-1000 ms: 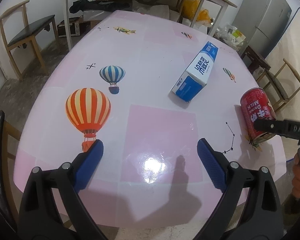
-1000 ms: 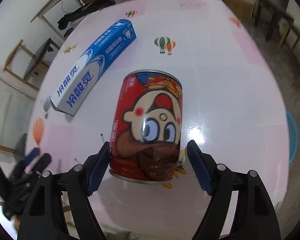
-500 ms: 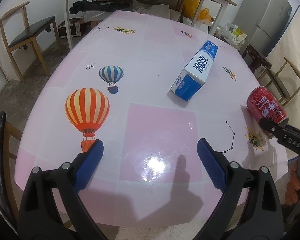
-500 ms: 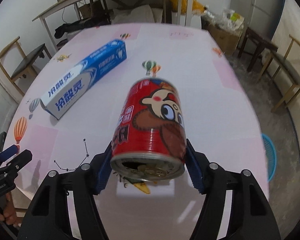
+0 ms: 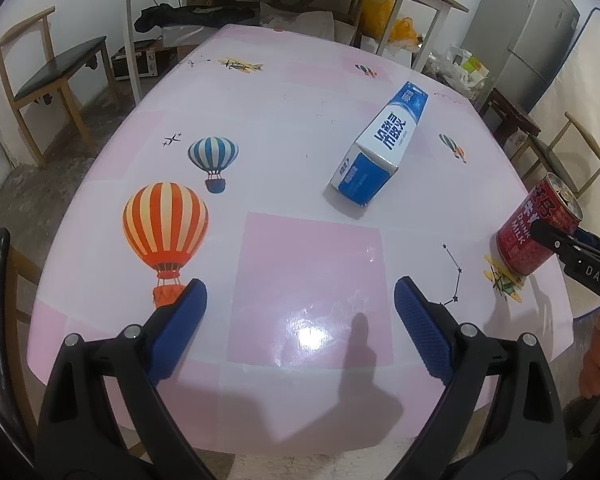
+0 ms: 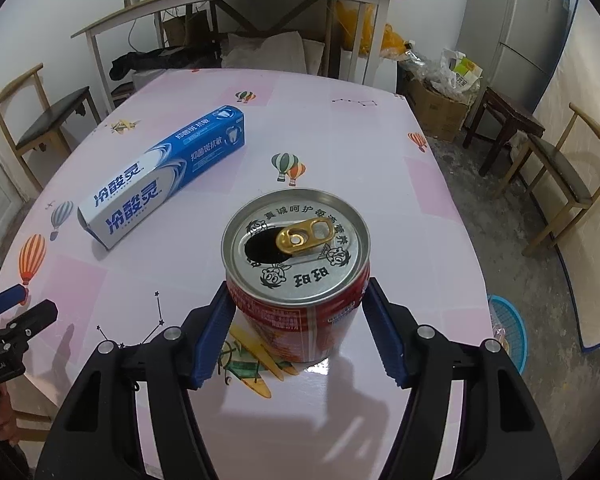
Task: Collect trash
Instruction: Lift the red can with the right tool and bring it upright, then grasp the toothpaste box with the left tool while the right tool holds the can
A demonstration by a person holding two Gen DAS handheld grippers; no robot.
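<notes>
My right gripper (image 6: pixel 298 312) is shut on a red milk-drink can (image 6: pixel 298 280) with an opened silver top, held tilted above the pink table's near right corner. The can also shows in the left wrist view (image 5: pixel 534 236), at the far right with the right gripper (image 5: pixel 572 252) on it. A blue and white toothpaste box (image 6: pixel 160 178) lies flat on the table to the can's left; in the left wrist view the box (image 5: pixel 384 148) is right of centre. My left gripper (image 5: pixel 300 308) is open and empty over the table's near edge.
The pink table (image 5: pixel 284 112) bears balloon prints. A blue basket (image 6: pixel 508 330) stands on the floor at the right. Wooden chairs (image 6: pixel 560 184) stand on both sides. A cluttered workbench (image 6: pixel 236 4) and a fridge (image 6: pixel 528 24) are behind.
My right gripper closed on the can, lifted it off the table and tipped it, so its opened top now faces the right wrist camera. The left gripper stayed still and open.
</notes>
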